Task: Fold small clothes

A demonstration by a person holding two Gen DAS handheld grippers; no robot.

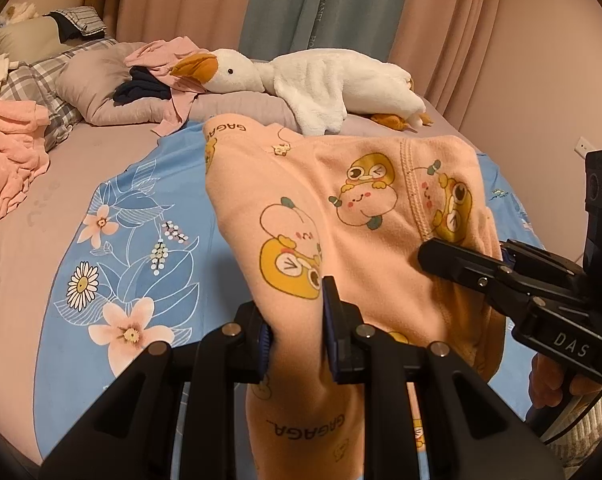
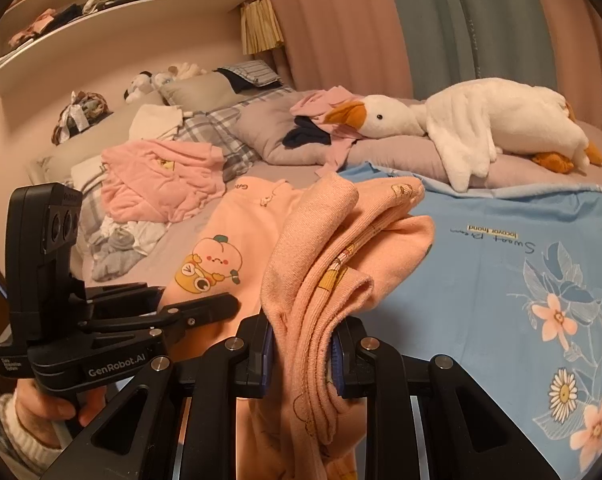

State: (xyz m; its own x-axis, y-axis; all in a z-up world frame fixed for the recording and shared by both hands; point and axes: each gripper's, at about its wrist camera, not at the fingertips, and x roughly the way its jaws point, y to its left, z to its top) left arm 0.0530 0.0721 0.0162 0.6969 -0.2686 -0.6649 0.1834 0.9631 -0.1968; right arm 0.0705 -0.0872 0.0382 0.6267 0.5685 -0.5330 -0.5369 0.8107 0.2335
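A small peach garment [image 1: 341,216] with cartoon prints hangs between both grippers above the blue floral sheet [image 1: 141,240]. My left gripper [image 1: 297,332] is shut on one edge of it, low in the left wrist view. My right gripper [image 2: 301,344] is shut on a bunched, folded edge of the same garment [image 2: 333,248]. The right gripper also shows at the right of the left wrist view [image 1: 461,264]. The left gripper also shows at the left of the right wrist view [image 2: 197,312]. The garment's far end drapes toward the bed.
A white plush goose [image 1: 321,76] lies across grey pillows [image 1: 101,92] at the bed's far side. A pile of pink clothes [image 2: 161,184] sits at the left by plaid pillows. Curtains [image 1: 341,8] hang behind. Wall shelves [image 2: 101,4] hold clothes.
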